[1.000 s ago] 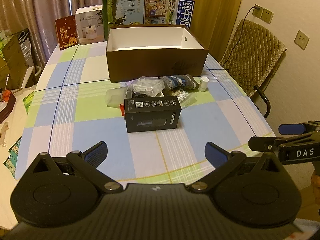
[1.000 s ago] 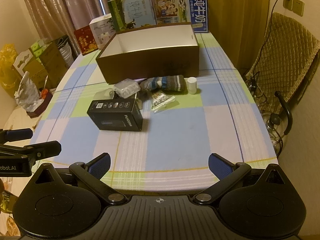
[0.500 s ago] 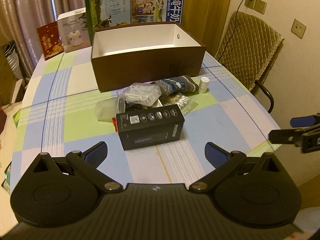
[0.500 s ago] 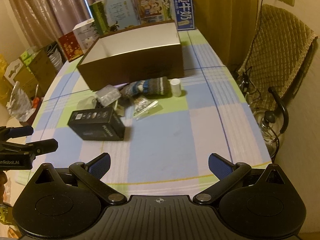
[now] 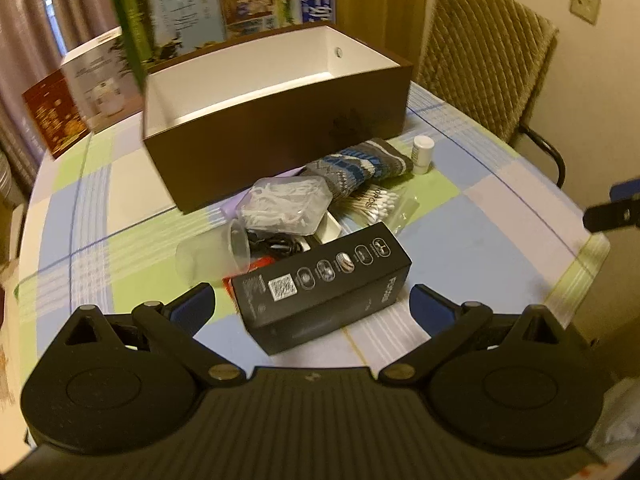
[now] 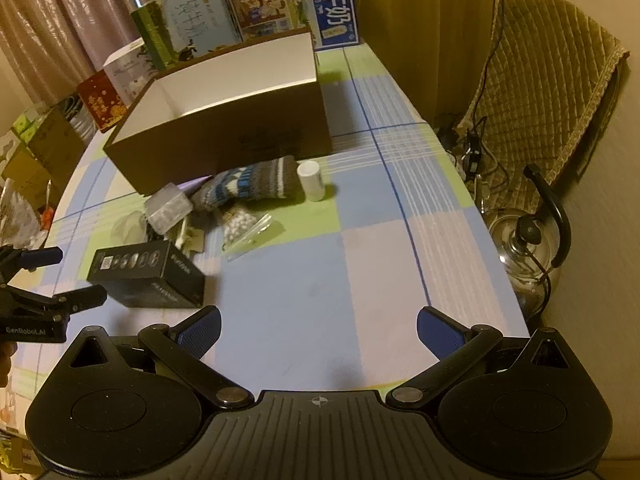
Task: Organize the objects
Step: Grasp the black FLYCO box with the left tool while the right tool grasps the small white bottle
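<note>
An open brown box (image 5: 280, 128) (image 6: 224, 140) with a white inside stands on the checked table. In front of it lies a pile: a black carton (image 5: 324, 288) (image 6: 148, 276), a clear cup (image 5: 212, 256) on its side, a bag of floss picks (image 5: 284, 204), a knitted sock (image 5: 360, 168) (image 6: 252, 184), a bag of cotton swabs (image 5: 376, 204) (image 6: 248, 228) and a small white bottle (image 5: 423, 155) (image 6: 311, 180). My left gripper (image 5: 310, 306) is open, its fingers on either side of the black carton's near end. My right gripper (image 6: 318, 330) is open over bare tablecloth.
Milk cartons (image 5: 176, 20) (image 6: 292, 8) and gift boxes (image 5: 56, 116) stand behind the brown box. A padded chair (image 5: 492, 68) (image 6: 548, 92) sits right of the table, with a steel kettle (image 6: 524, 252) on the floor beside it. Cardboard boxes (image 6: 36, 152) stand at the left.
Both grippers have moved forward and closer to the pile. The left one has come up to the black carton, which now lies between its open fingers.
</note>
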### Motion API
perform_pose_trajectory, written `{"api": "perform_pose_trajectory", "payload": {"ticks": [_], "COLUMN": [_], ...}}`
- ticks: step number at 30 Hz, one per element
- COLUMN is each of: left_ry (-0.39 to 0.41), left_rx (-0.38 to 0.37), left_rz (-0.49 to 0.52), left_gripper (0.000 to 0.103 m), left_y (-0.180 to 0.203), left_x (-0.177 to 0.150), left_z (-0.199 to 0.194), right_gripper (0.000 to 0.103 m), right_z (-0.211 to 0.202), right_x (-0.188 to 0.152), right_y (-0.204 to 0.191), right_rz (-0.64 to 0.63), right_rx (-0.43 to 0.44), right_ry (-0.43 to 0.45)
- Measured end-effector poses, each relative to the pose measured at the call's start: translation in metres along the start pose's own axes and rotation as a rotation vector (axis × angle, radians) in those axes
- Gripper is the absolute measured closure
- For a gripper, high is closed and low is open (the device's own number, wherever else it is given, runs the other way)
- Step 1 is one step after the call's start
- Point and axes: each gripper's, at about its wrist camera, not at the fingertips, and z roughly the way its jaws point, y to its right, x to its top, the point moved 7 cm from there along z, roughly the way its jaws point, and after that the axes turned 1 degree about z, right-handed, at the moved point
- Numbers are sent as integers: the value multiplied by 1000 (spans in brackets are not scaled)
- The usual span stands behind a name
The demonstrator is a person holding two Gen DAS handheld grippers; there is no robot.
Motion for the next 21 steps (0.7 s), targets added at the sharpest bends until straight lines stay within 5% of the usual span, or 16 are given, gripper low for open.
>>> {"api": "perform_pose_trajectory", "payload": {"ticks": [13, 21], "left_ry": [-76, -171], "left_rx": [-90, -134], "left_rz": [179, 147], "left_gripper": [1, 21], "left_y": [3, 17], "left_x": [4, -6], "left_z": [59, 66], "right_gripper": [2, 2], "right_z": [18, 21], "right_x": [11, 13], "right_y": [35, 46], "right_rz": [61, 82], "right_rx": [-49, -59], "right_ry": [-35, -46]}}
